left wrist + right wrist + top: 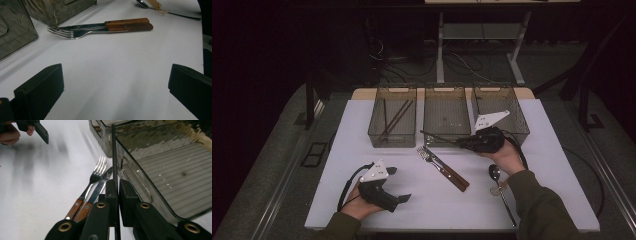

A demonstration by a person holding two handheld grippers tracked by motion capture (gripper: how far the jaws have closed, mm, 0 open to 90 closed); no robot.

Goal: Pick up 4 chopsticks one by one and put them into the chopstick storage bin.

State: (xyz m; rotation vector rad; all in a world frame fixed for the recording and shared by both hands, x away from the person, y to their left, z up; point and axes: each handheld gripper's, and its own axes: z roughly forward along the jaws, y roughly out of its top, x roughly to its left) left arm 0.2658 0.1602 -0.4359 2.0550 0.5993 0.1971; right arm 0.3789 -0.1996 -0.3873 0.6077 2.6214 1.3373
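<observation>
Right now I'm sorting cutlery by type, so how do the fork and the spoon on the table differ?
The fork has a brown wooden handle; the spoon looks dark metal throughout, with something pale stuck on its thin stem. The fork lies tight against a knife mid-table; the spoon lies alone, beside the right hand's sleeve. Both lie flat on the white table, outside the bins.

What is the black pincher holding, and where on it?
The right gripper pinches a thin dark chopstick partway along its length; the left gripper holds nothing.

A fork [426,154] and knife [447,170] lie together, spoon [495,173] well apart.
</observation>
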